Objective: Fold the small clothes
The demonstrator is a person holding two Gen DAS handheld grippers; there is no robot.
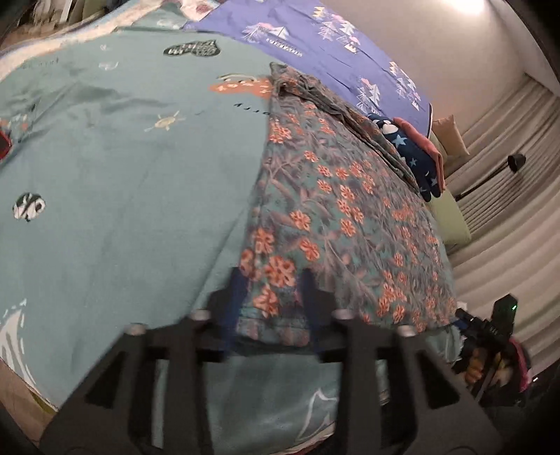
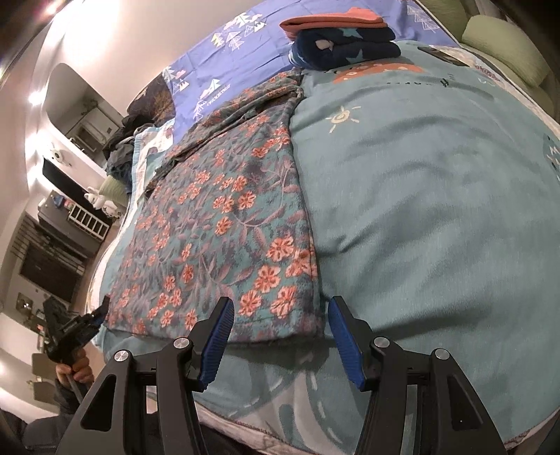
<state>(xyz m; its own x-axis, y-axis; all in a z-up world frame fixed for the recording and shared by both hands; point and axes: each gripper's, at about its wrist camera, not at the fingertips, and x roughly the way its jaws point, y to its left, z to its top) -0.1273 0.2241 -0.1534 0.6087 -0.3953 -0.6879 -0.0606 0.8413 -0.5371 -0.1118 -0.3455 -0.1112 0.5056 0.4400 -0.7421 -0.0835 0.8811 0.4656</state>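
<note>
Two views cover one bed, and each catches what the other misses. From the left wrist, the left gripper [image 1: 271, 280] straddles the near left corner of the floral garment [image 1: 336, 210]; its jaws are parted with the hem lying between the blue pads [image 1: 238, 297], and blur hides whether the pads press the cloth. At this view's right edge the right gripper [image 1: 490, 325] shows beside the garment's near right corner, held in a hand [image 1: 477, 364]. From the right wrist, the right gripper [image 2: 280, 329] stands partly open over the near right corner of the floral garment [image 2: 224, 224], one pad above the cloth, the other over bare blanket, neither squeezing. Far left in that view the left gripper [image 2: 101, 311] appears at the other near corner, gripped by a hand [image 2: 75, 367]. The garment lies flat on a teal blanket [image 2: 437, 210] printed with small motifs, its far end bunched toward a purple sheet [image 2: 224, 52]. A folded navy starred piece [image 2: 343, 47] and a folded coral piece [image 2: 332, 21] are stacked at the far side. Only the left wrist shows the pale curtain [image 1: 507, 217]; only the right wrist shows shelves [image 2: 70, 217] and a green pillow [image 2: 507, 49]. Bare blanket spreads wide beside the garment; the bed's near edge runs just below both grippers.
</note>
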